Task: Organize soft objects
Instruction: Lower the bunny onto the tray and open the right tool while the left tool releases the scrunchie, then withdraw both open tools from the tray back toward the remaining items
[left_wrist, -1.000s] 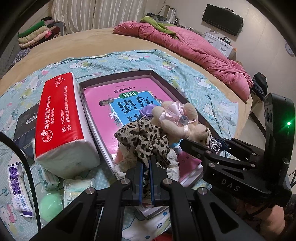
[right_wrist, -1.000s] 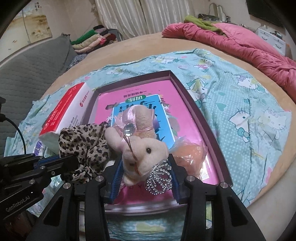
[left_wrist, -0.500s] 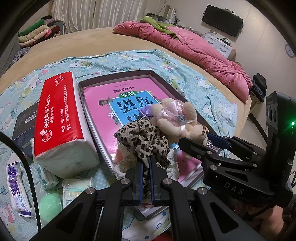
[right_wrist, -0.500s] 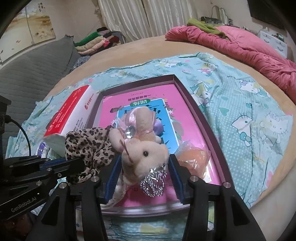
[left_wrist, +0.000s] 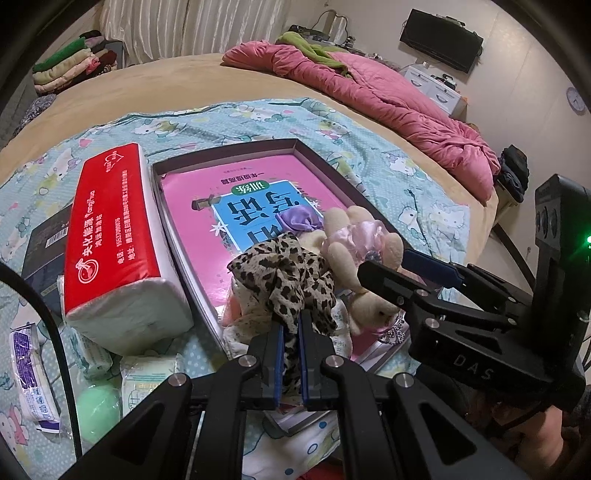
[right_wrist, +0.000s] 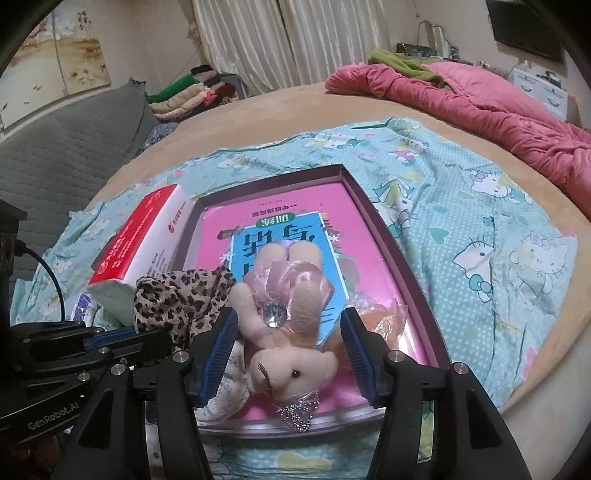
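Two toys in box: bunny (right_wrist: 284, 332) lying in box (right_wrist: 391, 236), scarf (left_wrist: 288, 280) hanging above.
Right gripper (right_wrist: 288, 354): jaws opening, clearing bunny.
Left gripper (left_wrist: 290, 350): jaws clamping scarf.
Left: packets (left_wrist: 147, 373) waiting outside.

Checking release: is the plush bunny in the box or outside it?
In the box. The plush bunny lies on the pink book inside the shallow box, between the opening right gripper jaws, pads clear of it.

A beige plush bunny (right_wrist: 284, 332) in a pink satin dress with a rhinestone lay on its back in the shallow purple-rimmed box (right_wrist: 384, 229), upon a pink book. A leopard-print cloth (left_wrist: 288, 280) was bunched just beside it.
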